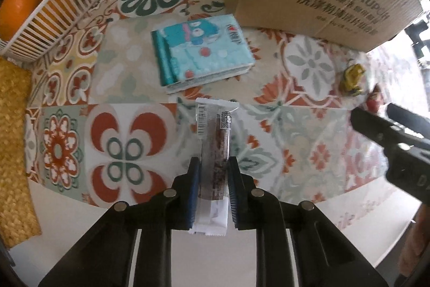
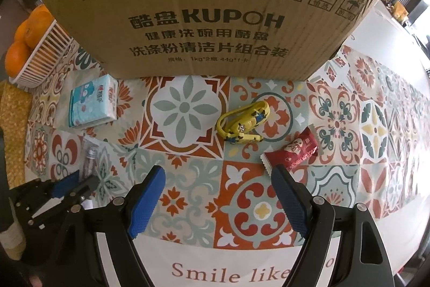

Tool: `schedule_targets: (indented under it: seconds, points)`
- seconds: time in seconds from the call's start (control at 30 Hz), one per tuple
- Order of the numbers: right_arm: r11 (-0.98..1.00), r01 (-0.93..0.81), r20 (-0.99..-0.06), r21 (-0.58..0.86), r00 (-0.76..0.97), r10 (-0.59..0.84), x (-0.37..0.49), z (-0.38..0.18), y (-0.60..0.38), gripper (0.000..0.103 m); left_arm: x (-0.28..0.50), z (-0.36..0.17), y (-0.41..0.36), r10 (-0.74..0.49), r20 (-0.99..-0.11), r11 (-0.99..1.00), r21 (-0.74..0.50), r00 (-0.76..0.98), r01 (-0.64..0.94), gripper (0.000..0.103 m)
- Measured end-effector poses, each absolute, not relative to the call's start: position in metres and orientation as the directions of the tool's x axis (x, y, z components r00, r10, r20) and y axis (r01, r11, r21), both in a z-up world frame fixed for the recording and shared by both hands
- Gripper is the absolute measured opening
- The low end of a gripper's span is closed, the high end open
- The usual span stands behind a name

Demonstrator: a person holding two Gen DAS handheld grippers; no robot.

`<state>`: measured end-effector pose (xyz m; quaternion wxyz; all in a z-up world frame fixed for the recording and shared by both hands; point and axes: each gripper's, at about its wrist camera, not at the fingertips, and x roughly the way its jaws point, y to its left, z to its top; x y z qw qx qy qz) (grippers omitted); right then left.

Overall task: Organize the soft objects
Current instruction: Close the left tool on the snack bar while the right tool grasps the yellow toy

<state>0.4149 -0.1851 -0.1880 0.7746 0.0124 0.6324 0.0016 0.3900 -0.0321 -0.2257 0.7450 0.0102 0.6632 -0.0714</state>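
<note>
My left tongs (image 1: 213, 166) pinched the snack bar (image 1: 215, 149) just above the tabletop (image 1: 349, 211); the slick wrapper might slip. My right tongs (image 2: 219, 180) hung unclenched near the red packet (image 2: 293, 152).

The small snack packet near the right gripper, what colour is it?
Red snack packet with white print, clearest in the right wrist view.
</note>
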Motion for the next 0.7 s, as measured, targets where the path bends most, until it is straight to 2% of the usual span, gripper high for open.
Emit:
schedule_targets:
  seconds: [0.2,0.57,0.7]
  points:
    - [0.998,0.012,-0.976,0.058,0.212,0.054,0.420,-0.182,-0.210,0.082,0.393,-0.206,-0.047,-0.128,-0.981,0.985,-0.108,0.149,0.134,0.020]
    - [0.969,0.001,-0.941,0.246,0.239,0.239,0.449,-0.168,-0.255,0.082,0.423,-0.162,-0.075,-0.201,-0.948,0.976,-0.173,0.249,0.129,0.020]
    - [0.964,0.002,-0.942,0.265,0.212,0.258,0.459,-0.172,-0.261,0.082,0.426,-0.154,-0.081,-0.188,-0.943,0.980,-0.162,0.275,0.114,0.020]
